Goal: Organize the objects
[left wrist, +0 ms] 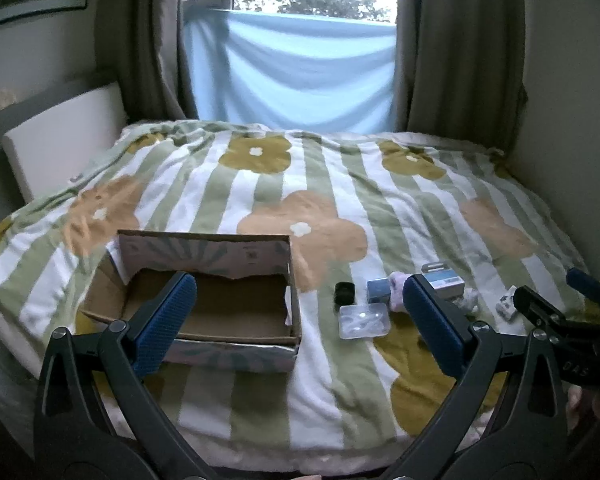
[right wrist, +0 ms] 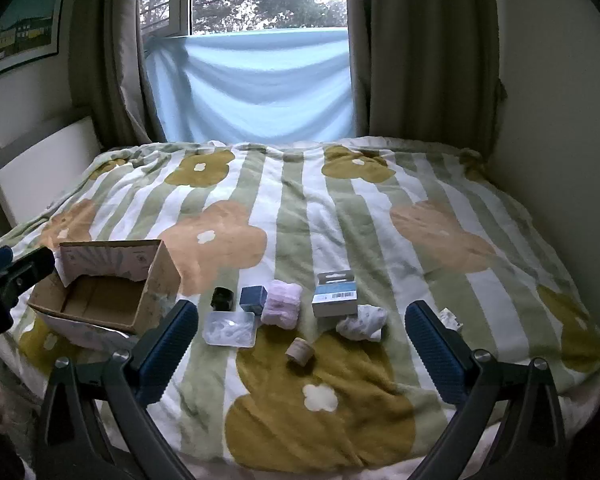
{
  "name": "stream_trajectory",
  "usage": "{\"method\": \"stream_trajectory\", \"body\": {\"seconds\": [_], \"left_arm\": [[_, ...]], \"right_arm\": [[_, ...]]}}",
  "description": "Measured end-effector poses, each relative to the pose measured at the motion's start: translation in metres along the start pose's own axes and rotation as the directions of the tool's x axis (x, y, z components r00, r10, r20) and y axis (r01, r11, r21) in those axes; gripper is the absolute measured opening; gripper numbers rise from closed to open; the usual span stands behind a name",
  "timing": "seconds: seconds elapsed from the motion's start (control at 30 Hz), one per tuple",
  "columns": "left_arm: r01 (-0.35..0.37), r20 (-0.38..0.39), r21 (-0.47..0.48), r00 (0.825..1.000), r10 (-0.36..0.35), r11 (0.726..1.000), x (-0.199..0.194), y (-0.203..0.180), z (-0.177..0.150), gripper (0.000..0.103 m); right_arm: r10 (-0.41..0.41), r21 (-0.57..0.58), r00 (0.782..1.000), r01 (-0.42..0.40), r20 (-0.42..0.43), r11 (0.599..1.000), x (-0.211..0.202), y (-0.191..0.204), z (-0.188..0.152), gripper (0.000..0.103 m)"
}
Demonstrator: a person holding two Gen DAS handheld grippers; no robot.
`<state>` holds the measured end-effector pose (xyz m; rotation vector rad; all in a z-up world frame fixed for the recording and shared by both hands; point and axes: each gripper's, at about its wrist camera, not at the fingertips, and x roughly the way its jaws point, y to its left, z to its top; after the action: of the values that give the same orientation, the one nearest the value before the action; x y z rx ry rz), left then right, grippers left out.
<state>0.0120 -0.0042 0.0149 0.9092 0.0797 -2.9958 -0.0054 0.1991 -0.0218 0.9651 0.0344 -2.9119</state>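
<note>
An open, empty cardboard box (left wrist: 220, 308) sits on the bed's left side; it also shows in the right wrist view (right wrist: 104, 300). To its right lie a small black object (right wrist: 222, 298), a dark blue cube box (right wrist: 253, 298), a clear plastic case (right wrist: 230, 329), a folded pink cloth (right wrist: 282, 309), a grey-blue packaged box (right wrist: 335, 295), a crumpled white cloth (right wrist: 362, 323) and a small tan roll (right wrist: 300, 350). My left gripper (left wrist: 300, 320) is open and empty, above the box's right edge. My right gripper (right wrist: 302, 344) is open and empty, hovering before the objects.
The flowered striped blanket (right wrist: 340, 220) covers the whole bed. A white headboard panel (left wrist: 60, 140) stands at the left, a wall at the right, and curtains with a blue sheet (left wrist: 300, 76) over the window behind. A small white item (right wrist: 450, 318) lies by the right finger.
</note>
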Motion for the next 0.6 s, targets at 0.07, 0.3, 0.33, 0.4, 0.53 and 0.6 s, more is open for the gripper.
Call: {"method": "stream_trajectory", "body": {"seconds": [0.07, 0.3, 0.33, 0.4, 0.53, 0.6], "left_arm": [[0.027, 0.003, -0.018, 1.0, -0.027, 0.999, -0.001, 0.002, -0.001, 0.103], [0.029, -0.003, -0.037, 1.0, -0.029, 0.999, -0.003, 0.009, -0.003, 0.103], [0.024, 0.0, -0.038, 1.0, -0.024, 0.999, -0.005, 0.01, -0.003, 0.103], [0.015, 0.001, -0.036, 1.0, -0.015, 0.999, -0.005, 0.01, -0.002, 0.103], [-0.006, 0.007, -0.026, 1.0, 0.006, 1.0, -0.007, 0.012, -0.002, 0.103], [-0.012, 0.007, -0.024, 1.0, 0.012, 1.0, -0.007, 0.012, -0.002, 0.103]], "right_arm": [[0.007, 0.001, 1.0, -0.007, -0.002, 1.0, -0.001, 0.0, 0.0, 0.103], [-0.007, -0.01, 1.0, 0.007, 0.009, 1.0, -0.003, 0.001, -0.001, 0.103], [-0.006, -0.01, 1.0, 0.006, 0.009, 1.0, -0.003, 0.001, -0.001, 0.103], [-0.007, -0.01, 1.0, 0.007, 0.01, 1.0, -0.004, 0.001, -0.002, 0.103], [-0.004, -0.01, 1.0, 0.005, 0.009, 1.0, -0.004, 0.002, -0.002, 0.103], [-0.005, -0.013, 1.0, 0.005, 0.008, 1.0, -0.005, 0.004, -0.002, 0.103]]}}
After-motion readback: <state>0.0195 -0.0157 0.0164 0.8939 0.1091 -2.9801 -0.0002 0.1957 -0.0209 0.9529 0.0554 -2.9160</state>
